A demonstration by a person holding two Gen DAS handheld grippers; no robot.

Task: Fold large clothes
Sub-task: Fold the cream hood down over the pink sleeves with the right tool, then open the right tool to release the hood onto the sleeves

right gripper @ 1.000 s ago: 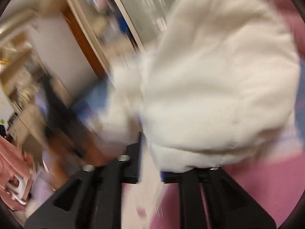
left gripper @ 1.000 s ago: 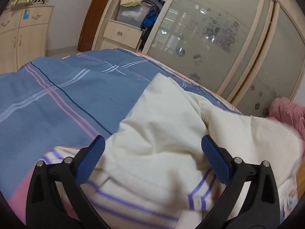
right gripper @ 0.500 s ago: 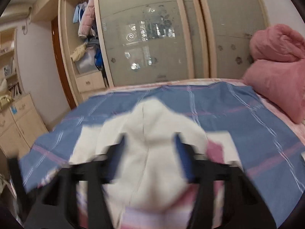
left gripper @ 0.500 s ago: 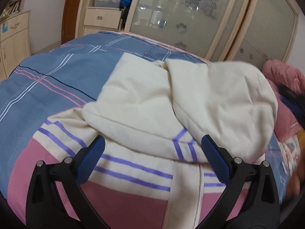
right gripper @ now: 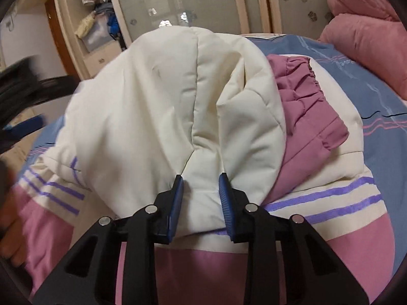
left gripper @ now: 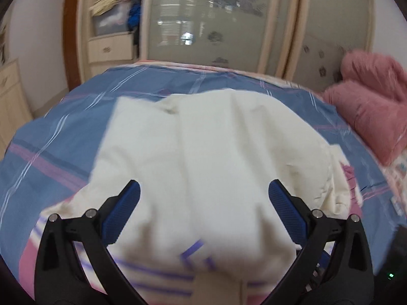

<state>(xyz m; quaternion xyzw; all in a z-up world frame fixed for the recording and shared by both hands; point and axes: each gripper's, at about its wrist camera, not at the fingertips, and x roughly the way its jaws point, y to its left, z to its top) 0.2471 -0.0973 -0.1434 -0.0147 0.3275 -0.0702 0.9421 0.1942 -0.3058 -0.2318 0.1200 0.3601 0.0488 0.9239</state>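
Note:
A cream hooded jacket (left gripper: 203,127) with pink panels and purple stripes lies on the blue plaid bed cover (left gripper: 63,132). My left gripper (left gripper: 203,185) hovers over its cream upper part, open wide, with nothing between the pads. In the right wrist view the cream hood (right gripper: 165,96) lies folded over the jacket's chest. A pink elastic cuff (right gripper: 305,106) sits beside it on the right. My right gripper (right gripper: 201,178) has its jaws closing on the hood's near edge, and the fabric bunches between the blue pads.
A rolled pink duvet (left gripper: 368,106) lies at the bed's far right. Behind the bed stands a wardrobe with frosted sliding doors (left gripper: 203,20), with drawers and piled clothes to its left. A hand (right gripper: 10,218) shows at the right wrist view's left edge.
The left view swept rightward across the jacket, gripper still open. The right gripper came down onto the hood and its jaws narrowed around the hood's edge.

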